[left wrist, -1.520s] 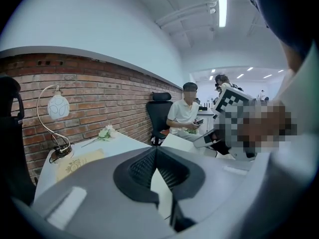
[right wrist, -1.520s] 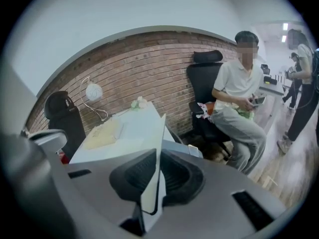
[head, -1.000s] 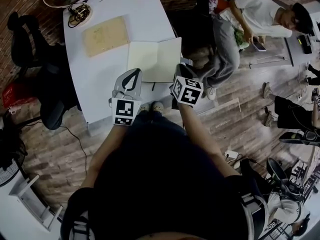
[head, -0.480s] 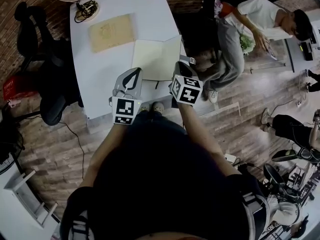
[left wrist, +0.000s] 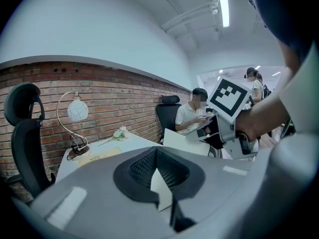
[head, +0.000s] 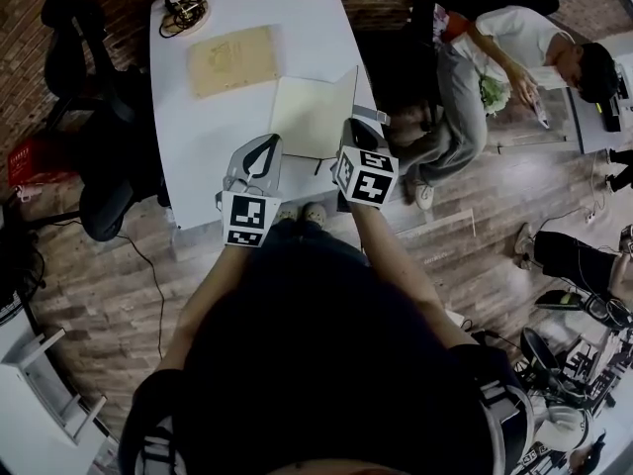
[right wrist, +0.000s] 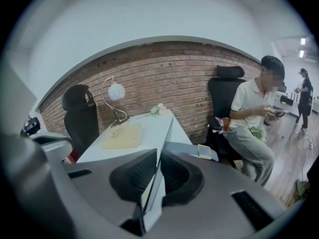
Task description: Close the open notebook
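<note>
Right hand-held gripper point(head: 352, 132) is clamped on the free edge of the notebook point(head: 307, 117). That leaf stands near upright; the other half lies flat at the worktop point(head: 227, 137) right edge, close to the near-right corner. Left hand-held gripper point(head: 263, 144): jaws together, tip by the flat half's near-left corner, no clear nip. Blank cream pages, thin cover. Prob. light and bendy, so grip mid-edge or it'll buckle. Base may skid.

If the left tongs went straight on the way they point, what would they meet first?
Probably the white table by the open notebook's near left corner; the left tongs tilt slightly down. Depth is unclear: possibly the page edge instead.
</note>
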`<state>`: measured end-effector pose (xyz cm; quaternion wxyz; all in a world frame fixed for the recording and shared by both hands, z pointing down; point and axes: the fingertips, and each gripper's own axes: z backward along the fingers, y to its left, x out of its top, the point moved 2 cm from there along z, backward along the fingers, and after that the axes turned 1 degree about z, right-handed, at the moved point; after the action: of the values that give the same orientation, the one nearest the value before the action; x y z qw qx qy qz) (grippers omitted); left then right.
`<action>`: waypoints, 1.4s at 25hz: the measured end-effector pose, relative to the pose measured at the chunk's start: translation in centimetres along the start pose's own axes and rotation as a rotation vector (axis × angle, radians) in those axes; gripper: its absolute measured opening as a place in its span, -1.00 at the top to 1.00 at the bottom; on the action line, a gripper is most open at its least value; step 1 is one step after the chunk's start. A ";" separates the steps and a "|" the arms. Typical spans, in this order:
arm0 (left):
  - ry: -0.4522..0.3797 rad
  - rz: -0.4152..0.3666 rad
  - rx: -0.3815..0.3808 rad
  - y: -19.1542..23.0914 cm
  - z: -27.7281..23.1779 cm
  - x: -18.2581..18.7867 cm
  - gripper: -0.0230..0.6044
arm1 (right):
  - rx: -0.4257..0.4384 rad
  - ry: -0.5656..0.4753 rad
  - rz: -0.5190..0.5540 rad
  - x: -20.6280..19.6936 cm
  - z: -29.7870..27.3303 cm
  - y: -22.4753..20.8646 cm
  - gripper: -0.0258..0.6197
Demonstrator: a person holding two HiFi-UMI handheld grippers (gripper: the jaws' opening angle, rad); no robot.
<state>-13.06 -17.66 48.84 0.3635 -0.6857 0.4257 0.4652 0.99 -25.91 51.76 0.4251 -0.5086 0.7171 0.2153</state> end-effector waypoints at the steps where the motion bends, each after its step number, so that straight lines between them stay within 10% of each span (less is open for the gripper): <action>1: 0.000 0.000 0.003 0.1 0.1 0.0 0.94 | 0.001 -0.001 0.002 0.0 0.0 0.2 0.82; 35: 0.011 0.049 0.137 4.7 4.2 -1.8 0.94 | 0.090 0.026 0.090 0.5 -2.8 7.3 0.82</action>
<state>-19.15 -15.16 48.81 0.3955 -0.6513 0.4752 0.4400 -6.80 -25.46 52.00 0.4283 -0.4590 0.7536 0.1951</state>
